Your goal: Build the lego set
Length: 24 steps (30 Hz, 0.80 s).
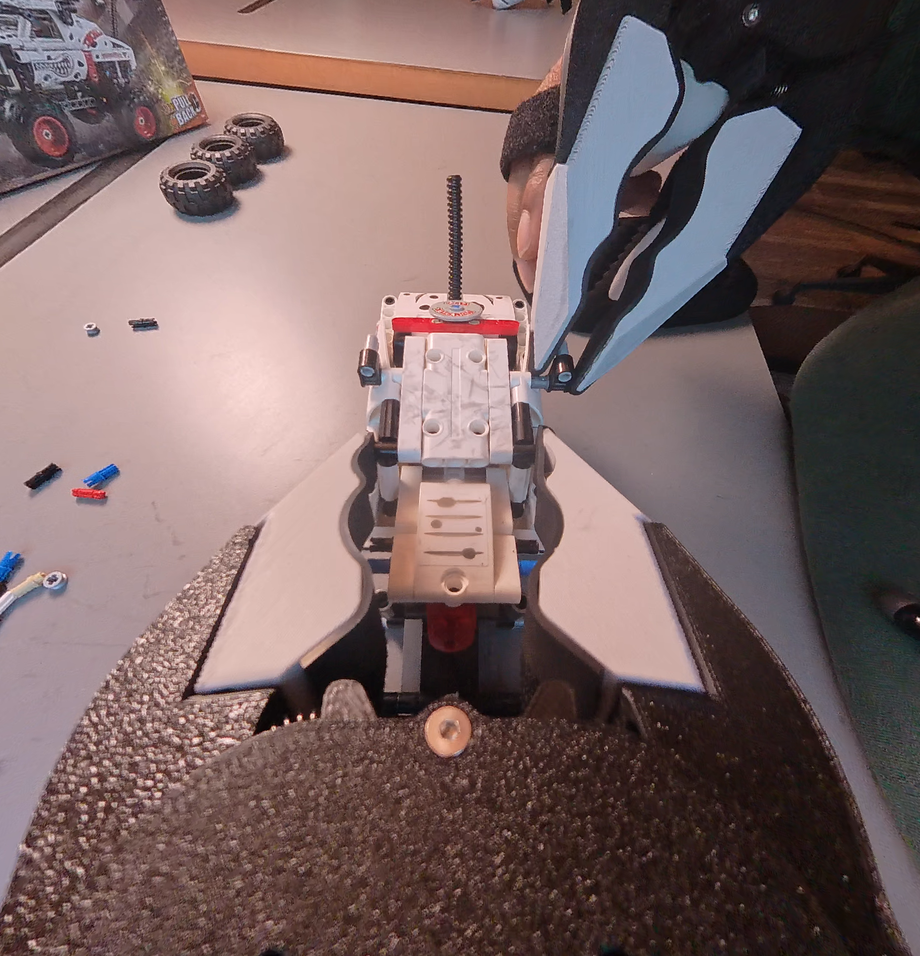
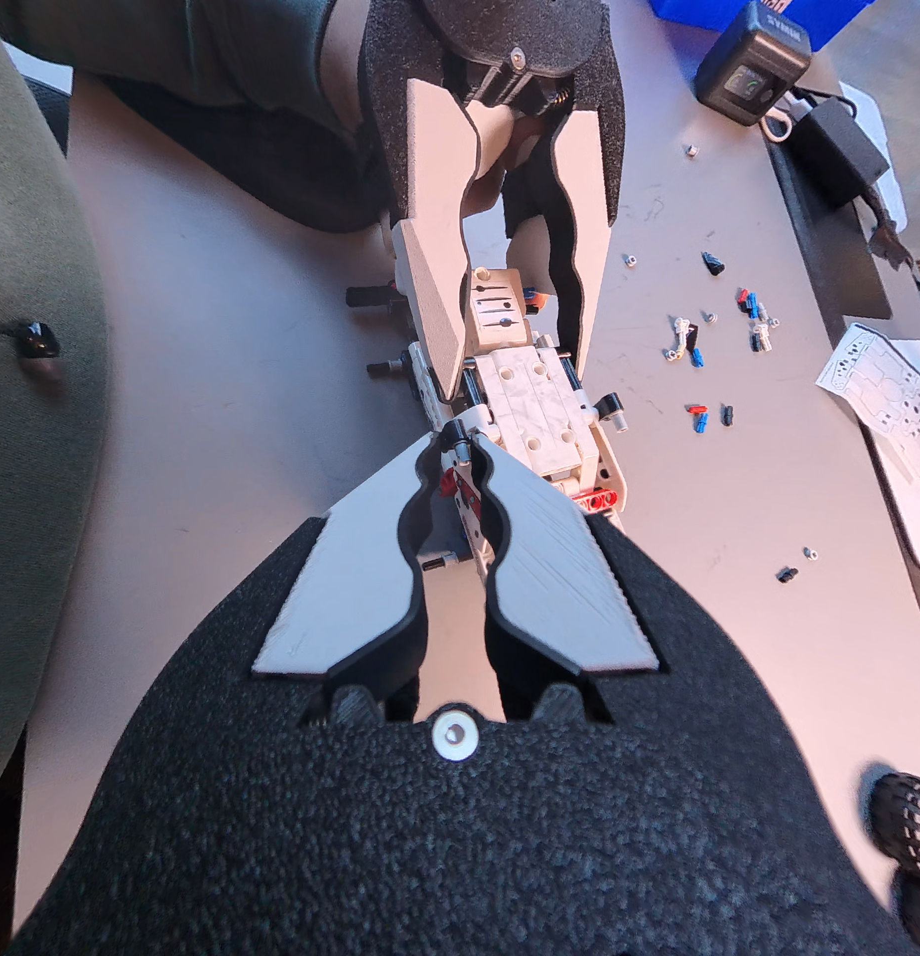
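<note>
The white lego truck body (image 1: pixel 455 393) lies on the grey table (image 1: pixel 230 289). My left gripper (image 1: pixel 453 439) is shut on its middle, one finger on each side. It also shows in the right wrist view (image 2: pixel 514 383), reaching in from the top onto the model (image 2: pixel 535 408). My right gripper (image 1: pixel 557 380) comes down from the upper right. Its tips are closed on a small black connector (image 1: pixel 562 368) on a grey axle at the model's side. In its own view the right gripper (image 2: pixel 453 439) pinches that connector (image 2: pixel 453 430).
Three black tyres (image 1: pixel 222 160) and the set's box (image 1: pixel 59 77) lie far left. A black ribbed rod (image 1: pixel 453 233) stands up behind the model. Loose pins (image 1: pixel 93 481) and small parts (image 2: pixel 716 331) are scattered about. A sticker sheet (image 2: pixel 887 393), a black camera (image 2: pixel 752 67) and an adapter (image 2: pixel 835 150) lie at the right.
</note>
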Each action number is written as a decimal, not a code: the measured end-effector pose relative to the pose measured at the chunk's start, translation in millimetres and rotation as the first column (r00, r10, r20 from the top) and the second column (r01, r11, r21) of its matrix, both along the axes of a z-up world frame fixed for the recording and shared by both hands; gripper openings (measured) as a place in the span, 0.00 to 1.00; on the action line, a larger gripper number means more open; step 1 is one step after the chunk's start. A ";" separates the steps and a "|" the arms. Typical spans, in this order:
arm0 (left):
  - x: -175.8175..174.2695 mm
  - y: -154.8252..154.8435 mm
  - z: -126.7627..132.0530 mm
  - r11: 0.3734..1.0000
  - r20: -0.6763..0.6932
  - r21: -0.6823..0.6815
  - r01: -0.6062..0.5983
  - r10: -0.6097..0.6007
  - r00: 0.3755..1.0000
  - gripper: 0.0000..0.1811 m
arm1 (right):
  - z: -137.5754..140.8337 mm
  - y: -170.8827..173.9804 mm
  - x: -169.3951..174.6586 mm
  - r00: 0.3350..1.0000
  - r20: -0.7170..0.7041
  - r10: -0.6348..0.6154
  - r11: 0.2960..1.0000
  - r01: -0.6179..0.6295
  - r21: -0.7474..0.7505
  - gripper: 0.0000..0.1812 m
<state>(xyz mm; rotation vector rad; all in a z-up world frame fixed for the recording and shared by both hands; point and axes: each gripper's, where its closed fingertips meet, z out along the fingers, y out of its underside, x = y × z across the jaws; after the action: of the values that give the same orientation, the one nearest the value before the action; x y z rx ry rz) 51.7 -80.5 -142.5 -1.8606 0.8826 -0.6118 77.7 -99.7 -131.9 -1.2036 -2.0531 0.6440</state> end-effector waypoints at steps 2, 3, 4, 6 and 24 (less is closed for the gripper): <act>1.1 0.0 -0.1 1.000 -0.002 0.000 -0.006 0.006 1.000 0.33 | 2.2 -2.6 3.0 1.000 0.013 0.016 0.999 -0.015 -0.043 0.08; 1.3 0.1 -0.1 1.000 -0.003 0.002 -0.009 0.009 1.000 0.33 | 8.2 -3.8 3.8 1.000 0.007 0.026 0.996 -0.025 -0.090 0.09; 1.5 0.0 0.0 1.000 -0.002 0.003 -0.010 0.010 1.000 0.33 | 15.6 -3.5 4.2 0.999 0.001 0.034 0.990 -0.033 -0.138 0.10; 1.7 0.1 0.3 1.000 0.005 0.003 -0.011 0.011 1.000 0.33 | 23.2 4.9 5.0 0.998 0.032 0.047 0.982 -0.040 -0.185 0.12; 5.8 -9.7 4.8 0.939 -0.280 0.216 0.267 -0.202 0.938 0.24 | -2.0 14.2 -1.9 0.975 0.148 0.163 0.985 -0.170 0.036 0.21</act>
<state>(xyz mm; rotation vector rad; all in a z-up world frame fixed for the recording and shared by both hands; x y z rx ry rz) 57.5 -90.3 -137.8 -1.6352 1.3064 -0.3864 75.8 -85.6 -133.9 -1.0860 -2.2967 0.5959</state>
